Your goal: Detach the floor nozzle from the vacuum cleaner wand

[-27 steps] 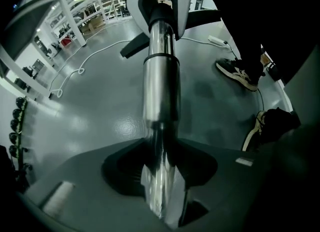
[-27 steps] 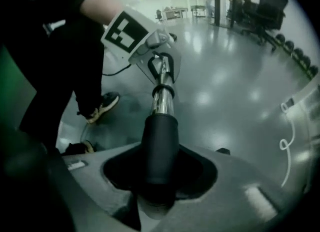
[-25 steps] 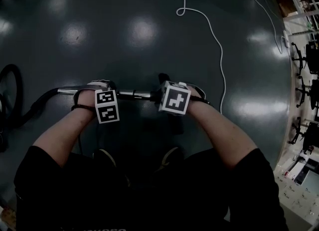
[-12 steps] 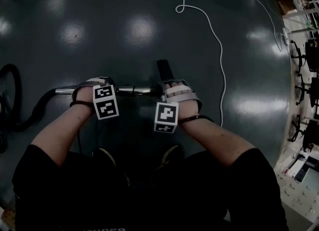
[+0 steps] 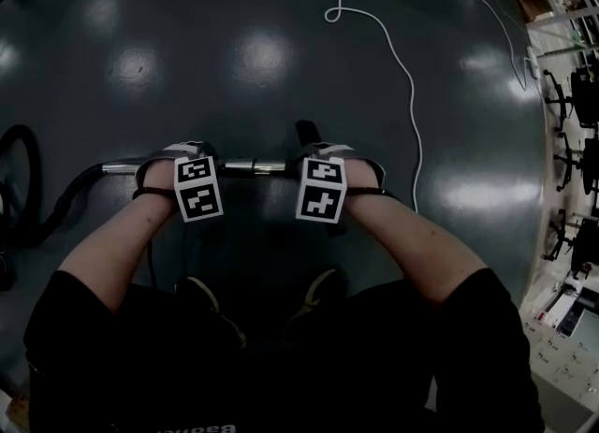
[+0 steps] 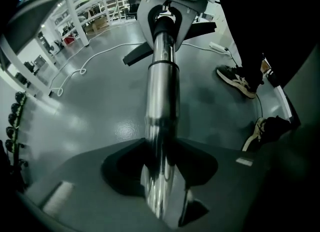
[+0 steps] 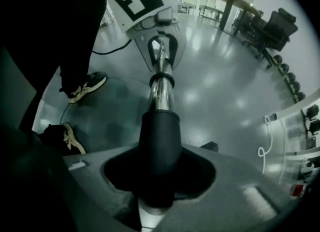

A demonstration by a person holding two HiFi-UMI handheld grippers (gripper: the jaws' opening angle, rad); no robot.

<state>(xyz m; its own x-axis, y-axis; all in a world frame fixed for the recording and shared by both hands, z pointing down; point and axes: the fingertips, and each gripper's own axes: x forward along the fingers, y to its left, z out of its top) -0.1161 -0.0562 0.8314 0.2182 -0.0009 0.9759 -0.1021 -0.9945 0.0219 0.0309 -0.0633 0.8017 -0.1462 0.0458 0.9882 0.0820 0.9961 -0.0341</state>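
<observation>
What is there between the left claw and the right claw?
Only a short stretch of the shiny vacuum wand joins them, seen in the head view.

What I can see lying around the work spot

A white cable (image 5: 404, 68) snakes over the glossy dark floor (image 5: 187, 10) from the far side down to my right. I make out black office chairs (image 5: 582, 94) along the right edge, white shelving (image 6: 95, 10) far off, and dark sneakers (image 5: 321, 291) nearest me.
</observation>
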